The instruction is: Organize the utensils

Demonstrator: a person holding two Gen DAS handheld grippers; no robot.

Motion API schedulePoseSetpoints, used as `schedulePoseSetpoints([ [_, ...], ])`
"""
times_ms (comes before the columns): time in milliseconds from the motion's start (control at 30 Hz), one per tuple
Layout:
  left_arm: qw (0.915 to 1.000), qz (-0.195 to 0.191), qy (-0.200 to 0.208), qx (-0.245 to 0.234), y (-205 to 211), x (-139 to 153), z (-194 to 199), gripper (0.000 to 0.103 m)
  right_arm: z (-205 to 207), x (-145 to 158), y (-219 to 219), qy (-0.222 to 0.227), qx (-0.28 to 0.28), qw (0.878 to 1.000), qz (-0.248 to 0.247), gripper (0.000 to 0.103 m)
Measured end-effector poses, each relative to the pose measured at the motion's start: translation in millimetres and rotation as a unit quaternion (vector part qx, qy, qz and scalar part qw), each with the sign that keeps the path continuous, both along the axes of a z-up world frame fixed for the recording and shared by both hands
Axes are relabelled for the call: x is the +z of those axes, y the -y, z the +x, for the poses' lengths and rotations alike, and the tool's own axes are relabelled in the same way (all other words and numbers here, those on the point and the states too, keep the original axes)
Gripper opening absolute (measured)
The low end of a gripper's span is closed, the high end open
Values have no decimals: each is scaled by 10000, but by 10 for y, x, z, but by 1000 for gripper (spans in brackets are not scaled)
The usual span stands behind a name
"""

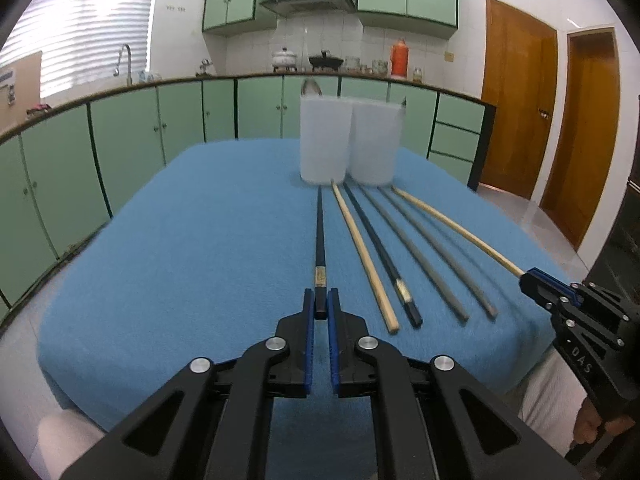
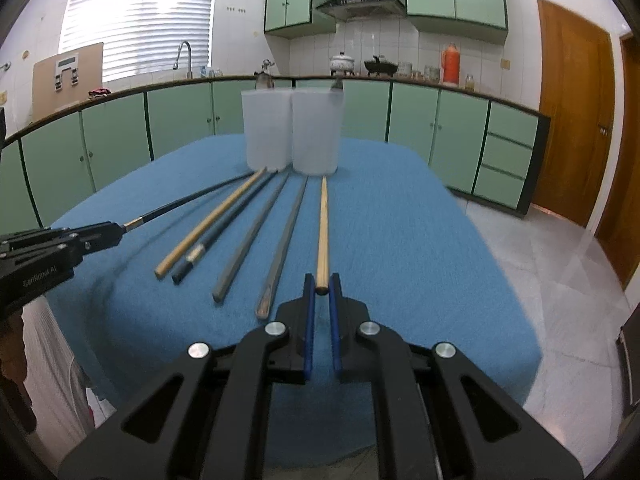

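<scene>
Several chopsticks lie side by side on a blue cloth [image 1: 200,240], pointing at two frosted white cups [image 1: 324,140] [image 1: 374,142] at the far side. My left gripper [image 1: 321,304] is shut on the near end of a black chopstick [image 1: 320,236], the leftmost one. My right gripper [image 2: 321,286] is shut on the near end of a light wooden chopstick [image 2: 322,232], the rightmost one. Between them lie a wooden chopstick [image 1: 362,256], a black one [image 1: 380,252] and two grey ones [image 1: 416,256]. A spoon bowl [image 1: 311,88] sticks up from the left cup.
The cloth covers a table [image 2: 460,280] that ends close in front of both grippers. Green kitchen cabinets [image 1: 120,128] and a counter with pots and a red flask [image 1: 399,58] run behind. Wooden doors [image 1: 516,92] stand at the right.
</scene>
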State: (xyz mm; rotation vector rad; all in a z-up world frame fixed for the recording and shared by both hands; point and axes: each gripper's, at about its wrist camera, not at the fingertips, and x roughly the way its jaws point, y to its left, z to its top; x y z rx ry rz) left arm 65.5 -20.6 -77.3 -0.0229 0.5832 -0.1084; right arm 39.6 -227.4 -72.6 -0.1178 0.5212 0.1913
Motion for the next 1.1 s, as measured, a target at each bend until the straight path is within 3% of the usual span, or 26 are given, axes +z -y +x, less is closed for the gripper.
schedulePoseSetpoints([
  [433,9943,141,1049,-95,-36,851,-80,6,32,821,114,758,207,9969,-90,6],
  [767,9901,66,1343,-402,16,1379,151,6,351,1436,193,818,478,9953,181,6],
  [1100,9891,-47,1308,-680,19,1700,500,6,735,1856,134,618,834,9941,319,6],
])
